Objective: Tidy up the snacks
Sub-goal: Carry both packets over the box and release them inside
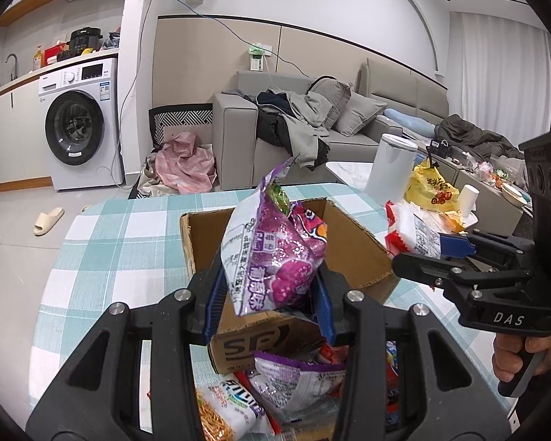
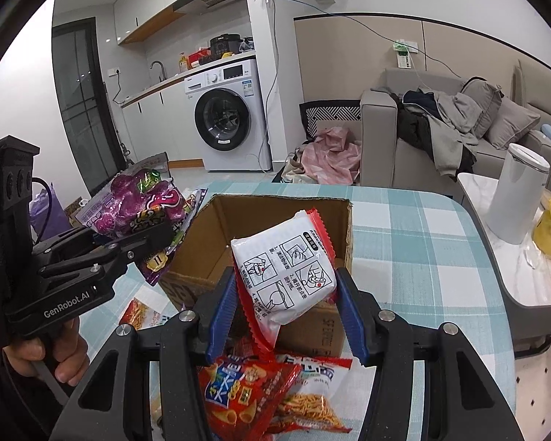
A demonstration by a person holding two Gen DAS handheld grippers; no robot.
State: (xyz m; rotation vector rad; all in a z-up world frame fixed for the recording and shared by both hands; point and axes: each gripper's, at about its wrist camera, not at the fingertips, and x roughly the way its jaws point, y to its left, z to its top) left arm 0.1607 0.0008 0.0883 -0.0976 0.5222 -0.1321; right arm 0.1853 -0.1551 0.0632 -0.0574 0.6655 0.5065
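Your left hand-held gripper [image 1: 272,294] pinches the purple snack bag [image 1: 275,253]; your right hand-held gripper [image 2: 286,308] pinches the white noodle packet [image 2: 286,275], both above the cardboard box [image 2: 275,220].

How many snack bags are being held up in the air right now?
2. The shiny purple snack bag is pinched in the left tool, and the white noodle packet with red edges is pinched in the right tool, both above the open brown cardboard box. More bags lie on the table below.

White walls, grey sofa [image 1: 367,117] — washing machine [image 1: 80,125]
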